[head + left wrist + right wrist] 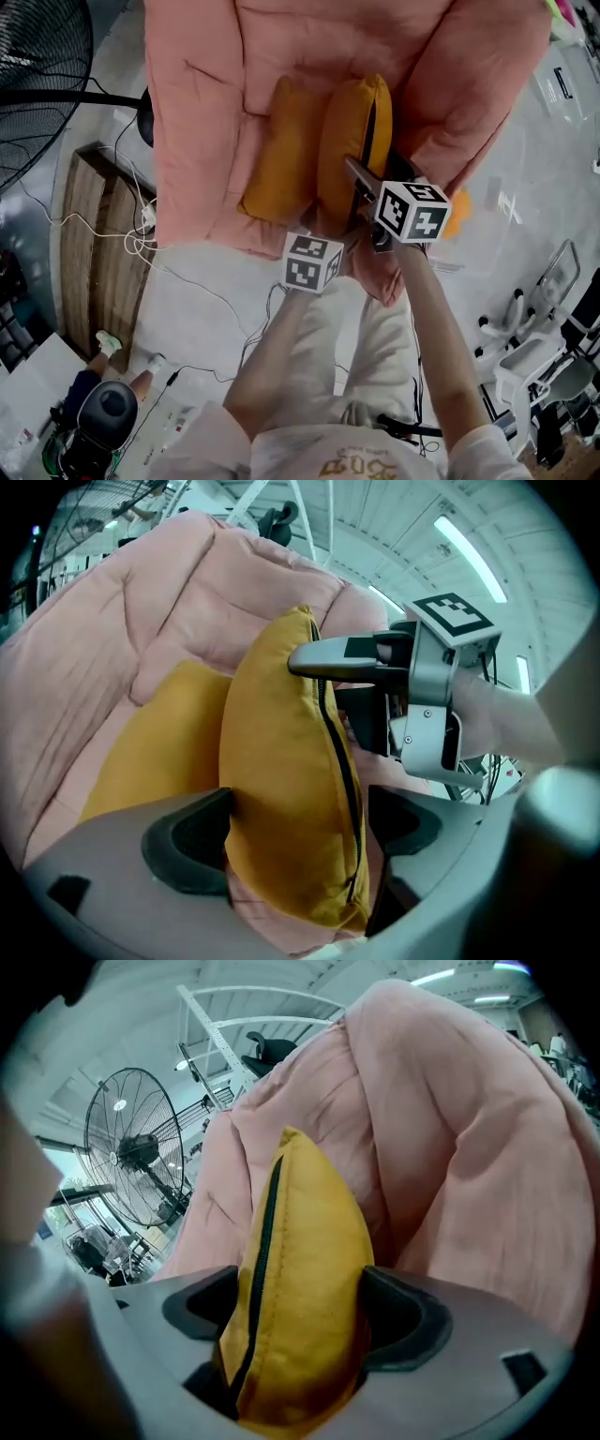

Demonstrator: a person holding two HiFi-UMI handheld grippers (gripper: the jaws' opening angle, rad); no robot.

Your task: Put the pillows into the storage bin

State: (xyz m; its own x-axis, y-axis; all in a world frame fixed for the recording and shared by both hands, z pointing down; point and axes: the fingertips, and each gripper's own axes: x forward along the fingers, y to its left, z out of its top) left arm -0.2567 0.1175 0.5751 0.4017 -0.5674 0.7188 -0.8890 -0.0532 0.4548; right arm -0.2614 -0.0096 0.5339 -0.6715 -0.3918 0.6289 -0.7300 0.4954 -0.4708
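- Pillow, zipped: mustard yellow, standing on edge in the hollow of the pink padded lounger. Its zipper edge is turned to the person's right. Both grippers straddle its near end.
- Forearms: the left forearm and right forearm reach forward from the body over the knees and converge on the pillow.
- Left gripper: angled forward and down, with its marker cube on top. The jaws stand apart around the pillow's lower end. The left pad touches the yellow cover, and pink fabric shows in a gap before the right pad, so there is no clamp.
- Right gripper: also angled forward and down, just beside the left one on the zipper side and slightly further in. The jaws stand wide; the pillow fills the gap and touches both pads, with no dent in the cover. One finger lies across the zipper edge.
- Second pillow: same colour, leaning against the zipped pillow's left face and touching it.
- Lounger walls rise around both pillows on the left, far and right sides.
- Clear lidded box: on the floor at far right, well apart from the pillows.
- Fan: at far left, beyond the lounger.
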